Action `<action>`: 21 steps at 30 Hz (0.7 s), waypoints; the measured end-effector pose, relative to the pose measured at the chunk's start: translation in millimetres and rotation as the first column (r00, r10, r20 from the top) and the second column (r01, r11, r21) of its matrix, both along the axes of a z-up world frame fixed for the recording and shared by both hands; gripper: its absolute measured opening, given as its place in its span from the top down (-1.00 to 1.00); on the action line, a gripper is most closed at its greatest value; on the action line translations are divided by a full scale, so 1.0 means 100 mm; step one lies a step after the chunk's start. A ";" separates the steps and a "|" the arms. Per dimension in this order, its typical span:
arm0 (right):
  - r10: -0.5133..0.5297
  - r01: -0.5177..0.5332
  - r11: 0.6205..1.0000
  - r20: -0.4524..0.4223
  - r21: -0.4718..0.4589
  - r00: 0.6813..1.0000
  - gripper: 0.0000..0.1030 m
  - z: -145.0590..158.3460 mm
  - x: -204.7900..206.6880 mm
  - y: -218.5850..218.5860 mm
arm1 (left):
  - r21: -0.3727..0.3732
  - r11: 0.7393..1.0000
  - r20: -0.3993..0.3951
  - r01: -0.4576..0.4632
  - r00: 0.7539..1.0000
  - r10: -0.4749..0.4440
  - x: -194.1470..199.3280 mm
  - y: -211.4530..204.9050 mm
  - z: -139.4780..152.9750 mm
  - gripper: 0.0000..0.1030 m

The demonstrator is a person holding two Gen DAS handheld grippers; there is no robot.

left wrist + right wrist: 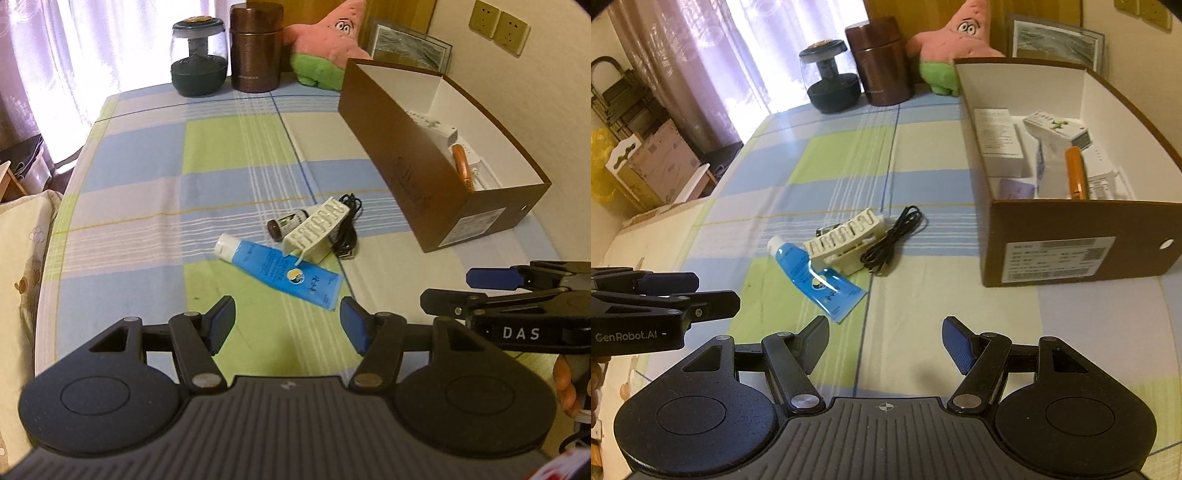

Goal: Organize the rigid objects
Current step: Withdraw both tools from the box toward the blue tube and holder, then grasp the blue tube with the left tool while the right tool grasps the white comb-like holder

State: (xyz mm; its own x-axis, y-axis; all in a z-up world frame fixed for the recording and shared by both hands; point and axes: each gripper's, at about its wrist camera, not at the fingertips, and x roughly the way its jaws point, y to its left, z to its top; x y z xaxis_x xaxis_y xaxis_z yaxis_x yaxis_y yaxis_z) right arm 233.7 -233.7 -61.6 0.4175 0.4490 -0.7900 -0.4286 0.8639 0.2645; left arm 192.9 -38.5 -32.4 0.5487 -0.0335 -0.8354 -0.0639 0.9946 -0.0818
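Note:
A blue tube (280, 271) (816, 277) with a white cap lies on the checked tablecloth. Leaning over it is a white ribbed clip-like piece (316, 230) (846, 240). A small dark bottle (286, 223) lies behind it, and a coiled black cable (347, 229) (892, 240) lies to its right. My left gripper (288, 326) hovers open just short of the tube, nothing between its fingers. My right gripper (884, 343) is open too and empty, to the right of the left one. Each gripper shows side-on in the other's view: right gripper (454, 291), left gripper (709, 291).
A brown cardboard box (406, 177) (1071, 243) stands open at the right, with several small packages and an orange item inside. At the table's far edge stand a glass-domed jar (197, 59), a brown canister (255, 50) and a pink plush star (328, 40). Cardboard boxes (653, 162) sit on the floor at left.

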 end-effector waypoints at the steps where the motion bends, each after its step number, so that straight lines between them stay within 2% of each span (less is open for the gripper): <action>1: 0.004 -0.004 1.000 -0.002 -0.001 1.000 -0.26 -0.01 0.00 0.03 | 0.000 1.000 -0.001 -0.004 1.000 0.004 -0.01 0.02 -0.01 -0.14; 13: 0.034 -0.034 0.998 -0.004 -0.046 0.999 -0.26 -0.22 0.09 0.31 | 0.003 0.999 -0.039 -0.053 0.998 0.053 0.06 0.25 -0.18 -0.14; 21: 0.023 -0.022 0.998 0.014 -0.055 1.000 -0.26 -0.31 0.25 0.43 | -0.025 0.997 -0.081 -0.071 0.994 0.069 0.23 0.36 -0.36 -0.14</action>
